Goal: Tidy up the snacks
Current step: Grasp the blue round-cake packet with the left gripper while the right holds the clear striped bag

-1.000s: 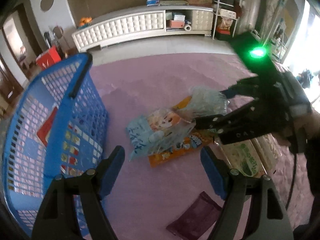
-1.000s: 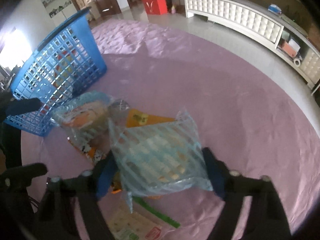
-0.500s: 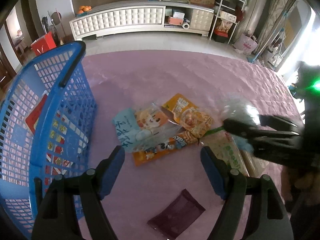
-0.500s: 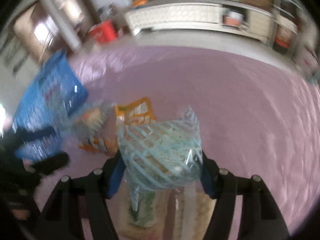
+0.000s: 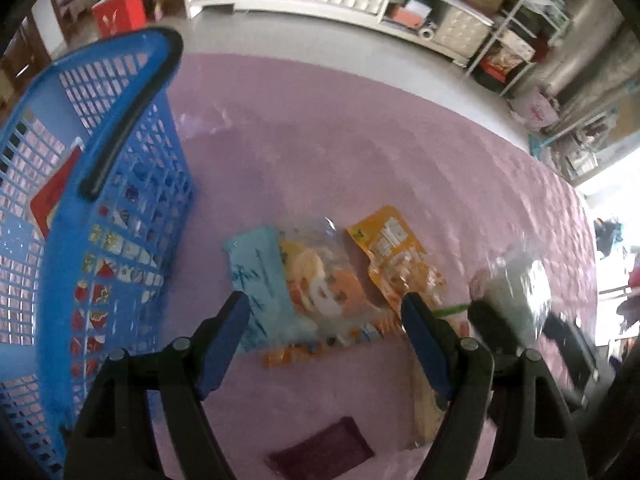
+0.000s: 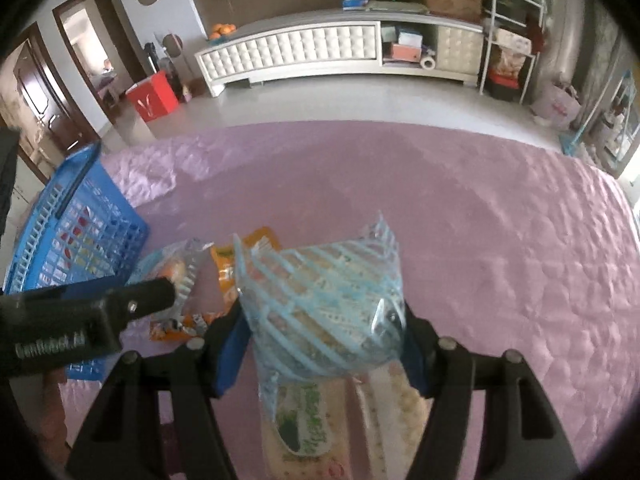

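Right gripper (image 6: 322, 316) clamps blue-striped snack bag (image 6: 320, 296), sealed edge pointing up and away. Left gripper (image 5: 326, 316) spread wide above light-blue packet (image 5: 264, 280), long axis running toward the camera.

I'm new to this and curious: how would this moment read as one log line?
right gripper: shut on blue-striped snack bag, lifted | left gripper: open, empty, above light-blue packet | blue basket: at left

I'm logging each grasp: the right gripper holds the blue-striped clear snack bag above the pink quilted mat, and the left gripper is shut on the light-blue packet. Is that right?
Not quite. The right gripper does hold the blue-striped clear snack bag above the pink quilted mat, but the left gripper is open and holds nothing. The left wrist view shows it over the light-blue packet, which lies on the mat.
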A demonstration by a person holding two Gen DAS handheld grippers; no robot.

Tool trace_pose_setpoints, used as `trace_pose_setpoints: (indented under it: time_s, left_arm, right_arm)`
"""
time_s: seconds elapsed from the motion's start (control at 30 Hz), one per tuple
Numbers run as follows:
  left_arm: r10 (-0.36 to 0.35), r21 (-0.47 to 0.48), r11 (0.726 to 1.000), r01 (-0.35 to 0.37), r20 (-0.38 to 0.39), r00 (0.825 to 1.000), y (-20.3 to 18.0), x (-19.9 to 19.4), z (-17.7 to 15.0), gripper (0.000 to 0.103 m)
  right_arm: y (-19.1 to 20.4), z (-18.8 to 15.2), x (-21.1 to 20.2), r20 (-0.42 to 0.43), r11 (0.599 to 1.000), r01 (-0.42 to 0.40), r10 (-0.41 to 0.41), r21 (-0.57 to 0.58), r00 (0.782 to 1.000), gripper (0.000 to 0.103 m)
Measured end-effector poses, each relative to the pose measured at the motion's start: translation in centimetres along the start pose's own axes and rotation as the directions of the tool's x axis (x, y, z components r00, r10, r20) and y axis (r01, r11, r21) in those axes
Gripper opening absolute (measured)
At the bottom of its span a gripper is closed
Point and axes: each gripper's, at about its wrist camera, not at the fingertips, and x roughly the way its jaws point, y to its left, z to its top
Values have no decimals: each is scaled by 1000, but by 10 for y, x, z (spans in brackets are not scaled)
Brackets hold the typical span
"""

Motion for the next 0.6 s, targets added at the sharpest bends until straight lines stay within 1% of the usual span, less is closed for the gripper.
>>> trace_pose_setpoints:
  time_s: [0.13,0.23,0.37,0.43,0.5,0.53,0.6]
  left_arm:
    - [66,-47,997,-68,-39,997,5,19,13,76]
    - [100,-48,993,-103,-63,993,9,29,13,76]
    - [73,-48,996,-77,-96,993,16,36,5,76]
    - [72,-28,997,-75,-101,992,16,38,0,76]
    - [55,-28,998,-58,-115,992,17,41,-8,67]
    - [55,-19,998,-58,-102,993,18,39,-17,64]
    - [52,15,999,-51,-86,995,14,33,-23,63]
  right_arm:
    - [2,-3,9,-20,999,-33,33,4,999,70]
    - [5,-7,10,-25,1000,-13,12,-13,1000,70]
    - [6,-11,15,-43,1000,-14,13,-15,999,70]
    - [4,-12,17,-48,1000,-15,14,-11,999,70]
    - [5,-14,19,-55,1000,-8,7,-13,998,70]
    - [5,-15,20,-58,1000,-1,0,-17,998,70]
    - [7,-16,20,-58,999,15,-17,-28,998,70]
